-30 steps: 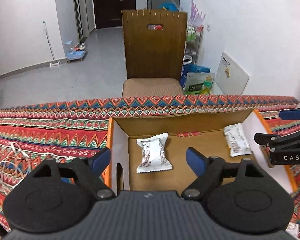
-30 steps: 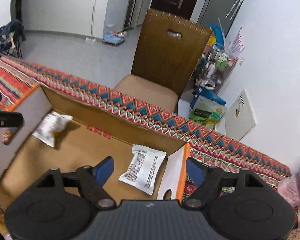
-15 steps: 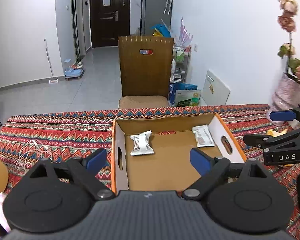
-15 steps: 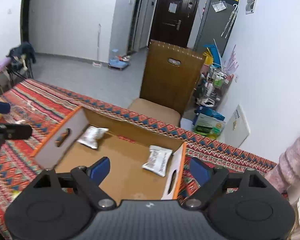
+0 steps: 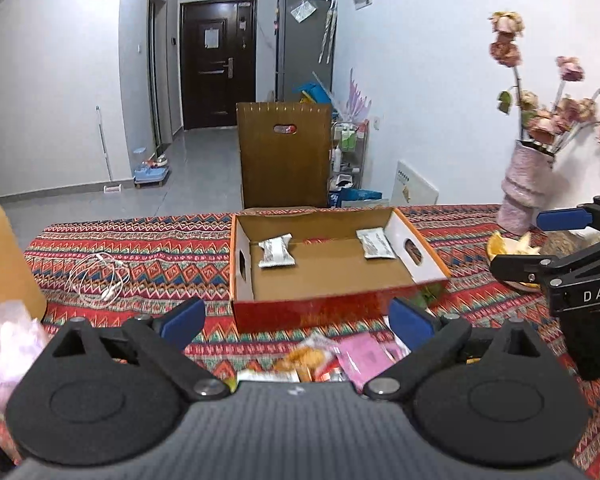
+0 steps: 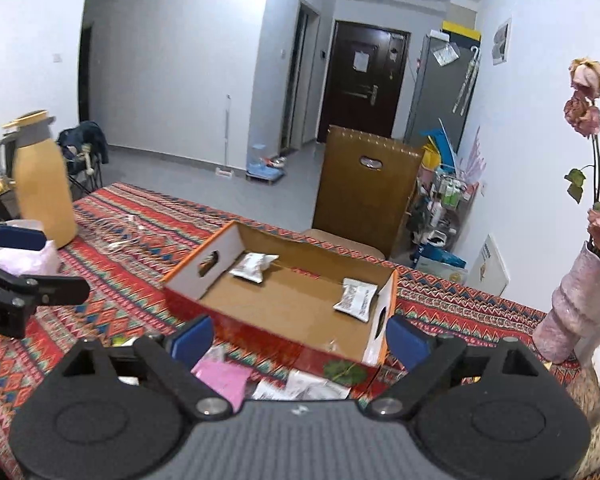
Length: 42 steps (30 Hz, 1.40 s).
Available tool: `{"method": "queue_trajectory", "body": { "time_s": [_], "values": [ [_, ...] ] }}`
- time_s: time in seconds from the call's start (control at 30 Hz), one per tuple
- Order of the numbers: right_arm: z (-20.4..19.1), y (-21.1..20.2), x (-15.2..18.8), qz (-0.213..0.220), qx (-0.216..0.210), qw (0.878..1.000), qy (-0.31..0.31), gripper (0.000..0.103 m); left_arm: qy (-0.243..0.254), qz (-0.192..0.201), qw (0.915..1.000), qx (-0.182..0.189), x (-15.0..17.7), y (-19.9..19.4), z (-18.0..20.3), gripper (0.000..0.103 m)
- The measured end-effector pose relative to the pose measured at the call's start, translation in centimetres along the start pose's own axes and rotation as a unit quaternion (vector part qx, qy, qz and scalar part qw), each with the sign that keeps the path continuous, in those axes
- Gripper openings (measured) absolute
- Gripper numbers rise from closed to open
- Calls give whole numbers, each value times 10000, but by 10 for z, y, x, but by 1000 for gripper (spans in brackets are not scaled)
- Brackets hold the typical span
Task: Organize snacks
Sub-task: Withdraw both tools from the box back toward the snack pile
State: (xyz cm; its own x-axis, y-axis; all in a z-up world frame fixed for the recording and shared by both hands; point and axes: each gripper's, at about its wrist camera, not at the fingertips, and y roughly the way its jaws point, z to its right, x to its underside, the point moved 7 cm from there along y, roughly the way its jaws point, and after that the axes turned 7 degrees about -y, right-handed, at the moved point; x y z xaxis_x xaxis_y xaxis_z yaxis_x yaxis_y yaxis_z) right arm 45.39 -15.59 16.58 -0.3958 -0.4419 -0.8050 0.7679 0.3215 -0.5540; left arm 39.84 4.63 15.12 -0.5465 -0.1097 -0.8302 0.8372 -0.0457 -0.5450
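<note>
An open cardboard box [image 5: 332, 276] with orange rims and a red front wall sits at the middle of a table spread with a zigzag-patterned cloth [image 5: 140, 248]. Inside lie two white snack packets, well apart: one [image 5: 276, 252] at the box's 10 o'clock corner, the other [image 5: 374, 243] at 2 o'clock, against the end wall with the oval handle hole. Their print is too small to read.

At 6 o'clock of the box, loose snacks lie on the cloth: a pink packet [image 5: 362, 356], a clear bag of golden pieces [image 5: 304, 356] and white wrappers [image 6: 300, 388]. All are partly cut off by the gripper bodies, so their number cannot be told.

The left gripper [image 5: 296, 320] hangs over this pile, its jaws opening wide and gripping nothing; the snacks lie below them, apart from the blue pads. The right gripper [image 6: 296, 338] does likewise, jaws opening and empty, with the box's near right corner showing between its blue fingers [image 6: 406, 342].

Outward, at 9 o'clock, a coil of white cable [image 5: 98, 276] rests on the cloth, and beyond it a yellow jug [image 6: 40, 178], cropped in the left view. At 3 o'clock stands a pink vase [image 5: 522, 188] of faded flowers, and near it a plate [image 5: 512, 250] half hidden behind the right gripper. A wooden chair [image 5: 284, 156] faces the table at 12 o'clock.
</note>
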Motion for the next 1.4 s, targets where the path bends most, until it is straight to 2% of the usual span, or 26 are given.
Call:
{"method": "queue_trajectory", "body": {
  "time_s": [0.3,0.53,0.87,1.07,1.17,1.27,1.4],
  "values": [
    [-36,-71,61,409,-88,9991,83,100,175,522,9984,96,72,-82,12,103],
    [-62,-114,118,670,-160,9973,249,102,222,704,9972,136,137,-120,19,103],
    [-99,-152,212,843,-18,9955,440,103,-171,533,9984,78,216,-134,14,103],
    [-114,-155,262,728,-184,9945,733,103,-190,360,9982,-446,255,-126,-3,103],
    [-118,-153,284,649,-255,9930,950,103,-274,139,9984,-476,272,-120,-12,103],
    [-124,-145,300,439,-194,9947,914,103,-320,5,9983,-479,284,-117,-18,103],
    [-131,-134,306,283,-119,9963,798,102,-314,30,9982,-517,286,-115,-22,103]
  ]
}}
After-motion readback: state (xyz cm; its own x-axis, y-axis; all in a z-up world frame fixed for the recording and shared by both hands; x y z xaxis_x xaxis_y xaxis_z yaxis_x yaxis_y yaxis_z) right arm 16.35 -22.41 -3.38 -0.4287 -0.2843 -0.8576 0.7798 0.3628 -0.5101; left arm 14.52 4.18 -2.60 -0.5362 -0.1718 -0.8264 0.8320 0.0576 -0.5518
